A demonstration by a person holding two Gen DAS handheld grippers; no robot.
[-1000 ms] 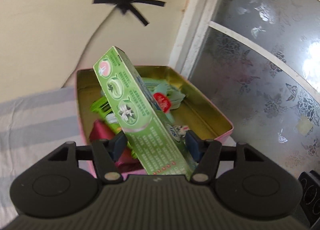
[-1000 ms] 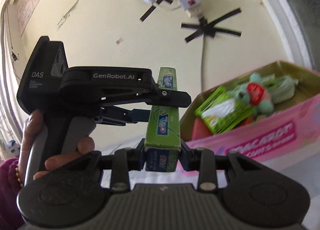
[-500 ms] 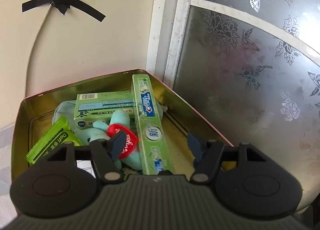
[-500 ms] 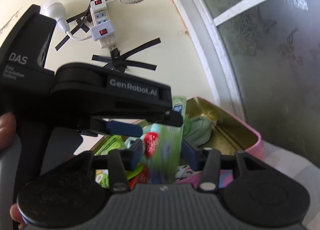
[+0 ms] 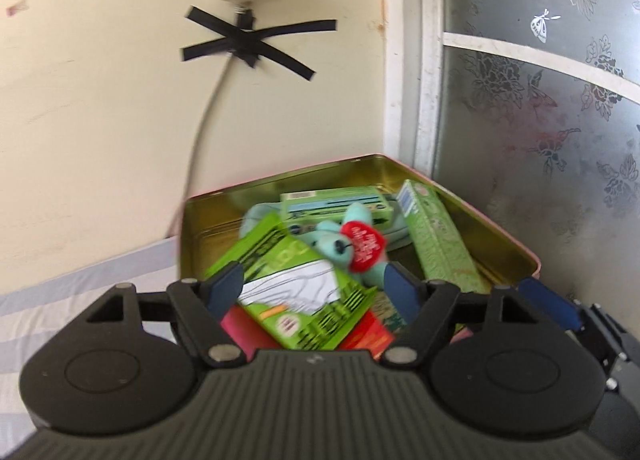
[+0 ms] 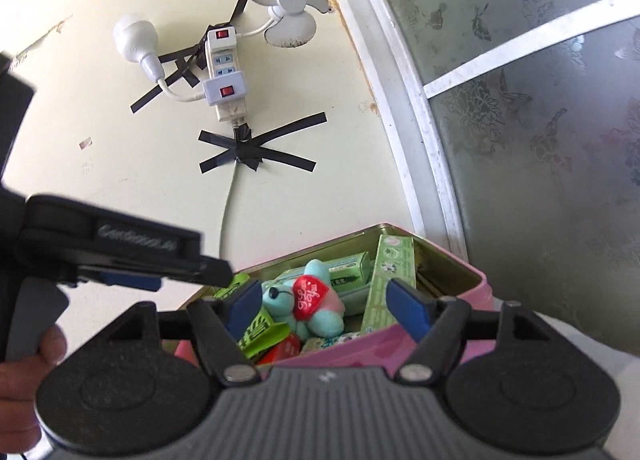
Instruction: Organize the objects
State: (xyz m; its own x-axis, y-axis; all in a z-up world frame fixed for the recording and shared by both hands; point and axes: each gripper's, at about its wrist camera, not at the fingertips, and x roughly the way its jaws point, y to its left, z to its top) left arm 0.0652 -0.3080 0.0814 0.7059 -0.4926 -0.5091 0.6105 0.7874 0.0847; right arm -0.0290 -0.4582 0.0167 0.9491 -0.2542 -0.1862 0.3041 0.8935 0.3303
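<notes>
Pink metal tin with gold inside, just past both sets of jaws, packed tidy: long green toothpaste box resting inside. Left gripper, right gripper: jaws apart, empty.

looked like a home room: cream wall with a power strip taped up, small white fan, frosted floral glass door, striped bedsheet, pink tin of household bits.

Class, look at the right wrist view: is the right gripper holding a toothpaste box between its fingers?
No. The right gripper is open and empty; the toothpaste box lies in the tin.
</notes>
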